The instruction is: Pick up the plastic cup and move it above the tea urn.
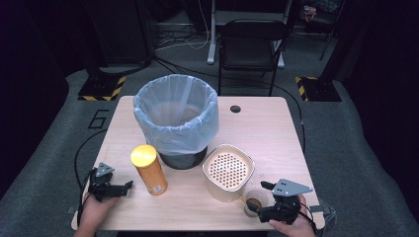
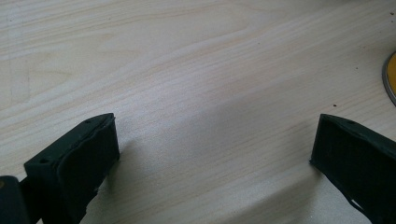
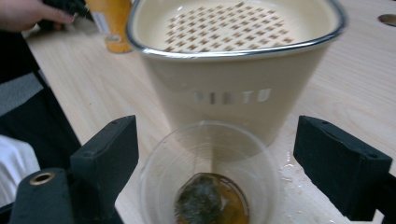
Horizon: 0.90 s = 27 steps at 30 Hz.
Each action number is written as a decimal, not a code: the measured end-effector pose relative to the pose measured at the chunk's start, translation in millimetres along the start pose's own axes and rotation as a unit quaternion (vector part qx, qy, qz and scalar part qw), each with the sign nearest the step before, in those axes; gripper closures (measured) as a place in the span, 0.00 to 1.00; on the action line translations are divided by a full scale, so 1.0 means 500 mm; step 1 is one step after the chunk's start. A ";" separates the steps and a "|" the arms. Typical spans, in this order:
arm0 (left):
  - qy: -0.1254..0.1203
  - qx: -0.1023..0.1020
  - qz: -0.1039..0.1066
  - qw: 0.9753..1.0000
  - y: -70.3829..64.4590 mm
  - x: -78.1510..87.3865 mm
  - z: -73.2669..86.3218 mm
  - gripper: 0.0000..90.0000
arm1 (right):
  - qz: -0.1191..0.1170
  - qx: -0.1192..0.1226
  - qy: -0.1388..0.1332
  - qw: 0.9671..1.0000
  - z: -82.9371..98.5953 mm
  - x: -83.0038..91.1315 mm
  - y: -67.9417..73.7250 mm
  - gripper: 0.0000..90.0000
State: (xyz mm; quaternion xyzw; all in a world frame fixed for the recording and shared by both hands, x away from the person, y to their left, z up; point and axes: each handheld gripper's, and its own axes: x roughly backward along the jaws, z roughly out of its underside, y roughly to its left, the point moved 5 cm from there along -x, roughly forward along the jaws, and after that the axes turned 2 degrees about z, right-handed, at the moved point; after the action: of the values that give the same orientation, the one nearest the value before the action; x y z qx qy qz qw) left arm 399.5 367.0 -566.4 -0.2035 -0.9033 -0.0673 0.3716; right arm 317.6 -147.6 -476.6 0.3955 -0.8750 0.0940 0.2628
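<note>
Clear plastic cup [image 3: 208, 179] with a teabag sits upright right between the right gripper's [image 3: 215, 161] wide-open fingers, just in front of the strainer [image 3: 233, 70]; left gripper [image 2: 210, 154] open, empty.

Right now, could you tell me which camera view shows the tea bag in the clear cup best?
The right gripper view: the tea bag lies in liquid between open jaws. The high view shows a dark spot in the clear cup.
</note>
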 end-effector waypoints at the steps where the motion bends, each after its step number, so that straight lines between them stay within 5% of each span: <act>1: 0.000 0.000 0.000 1.000 0.000 0.000 0.000 0.01 | 0.002 0.001 0.006 1.000 0.003 -0.004 0.004 0.15; 9: 0.000 0.001 0.001 1.000 0.000 0.000 0.000 0.01 | 0.016 0.015 0.049 0.999 0.046 -0.040 0.001 0.19; 27: -0.005 0.003 0.000 1.000 -0.001 -0.002 0.000 0.01 | 0.012 0.038 0.054 0.998 0.061 -0.048 0.000 0.34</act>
State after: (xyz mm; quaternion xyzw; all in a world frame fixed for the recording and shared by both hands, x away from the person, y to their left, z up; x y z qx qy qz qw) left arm 400.1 366.0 -567.1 -0.2022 -0.9055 -0.0634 0.3675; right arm 319.2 -143.4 -515.2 0.3885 -0.8602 0.1518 0.2935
